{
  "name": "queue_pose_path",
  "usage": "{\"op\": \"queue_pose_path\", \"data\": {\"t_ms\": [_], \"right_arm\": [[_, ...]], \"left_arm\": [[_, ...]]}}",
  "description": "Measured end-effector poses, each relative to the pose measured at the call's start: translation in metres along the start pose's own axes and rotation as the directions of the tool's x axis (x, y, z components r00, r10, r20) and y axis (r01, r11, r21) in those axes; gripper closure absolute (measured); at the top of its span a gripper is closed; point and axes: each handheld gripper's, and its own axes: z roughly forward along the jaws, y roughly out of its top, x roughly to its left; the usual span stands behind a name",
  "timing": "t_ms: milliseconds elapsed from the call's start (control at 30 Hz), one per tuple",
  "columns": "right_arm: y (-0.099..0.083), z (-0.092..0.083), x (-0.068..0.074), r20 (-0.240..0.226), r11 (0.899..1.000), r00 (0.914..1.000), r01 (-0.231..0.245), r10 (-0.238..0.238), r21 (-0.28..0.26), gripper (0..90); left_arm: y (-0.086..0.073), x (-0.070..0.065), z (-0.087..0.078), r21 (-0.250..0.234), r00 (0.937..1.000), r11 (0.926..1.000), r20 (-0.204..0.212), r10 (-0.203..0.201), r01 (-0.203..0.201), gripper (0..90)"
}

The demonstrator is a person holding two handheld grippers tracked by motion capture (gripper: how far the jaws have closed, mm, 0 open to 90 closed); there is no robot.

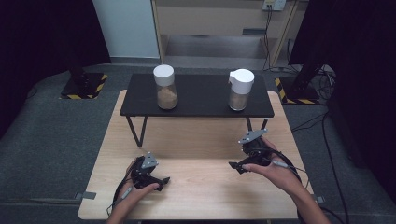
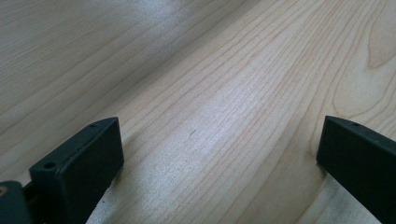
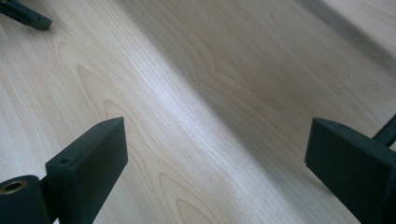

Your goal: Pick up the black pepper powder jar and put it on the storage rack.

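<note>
- Nearest, the left gripper (image 1: 156,179) sits low over the front left of the wooden table (image 1: 201,186), held in the person's left hand (image 1: 133,191); its tip points toward the middle of the table.
- In the left gripper view its two black jaws stand wide apart, with only bare wood grain (image 2: 210,116) between them; nothing is held.
- A little farther in and to the right, the right gripper (image 1: 238,165) is held by the right hand (image 1: 275,172), its grey plate (image 1: 252,136) on top and its tip pointing left across the table.
- In the right gripper view its jaws are also spread wide over bare table (image 3: 210,116), gripping nothing; a dark bar (image 3: 25,16) lies at the top left corner of that view.
- The two grippers are well apart, with open table between them.
- Beyond them a black shelf (image 1: 196,109) on thin legs stands across the far half of the table.
- On the shelf's left part stands a jar (image 1: 166,87) with a white lid and brown contents, upright.
- On its right part stands a second jar (image 1: 240,90), white-capped, with paler brown contents, also upright; both jars are well apart from the grippers and from each other.
</note>
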Motion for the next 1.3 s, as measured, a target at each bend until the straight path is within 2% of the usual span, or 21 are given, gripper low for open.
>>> {"op": "queue_pose_path", "data": {"t_ms": [833,1300], "right_arm": [[-0.036,0.019,-0.002,-0.009,0.996,0.9978,-0.065,0.065,-0.054,6.6],[-0.051,0.034,0.004,-0.007,0.995,0.9968,-0.079,0.079,-0.053,6.5]], "left_arm": [[0.0,0.0,0.0,0.0,1.0,1.0,0.0,0.0,0.0,0.0],[0.0,0.0,0.0,0.0,1.0,1.0,0.0,0.0,0.0,0.0]]}}
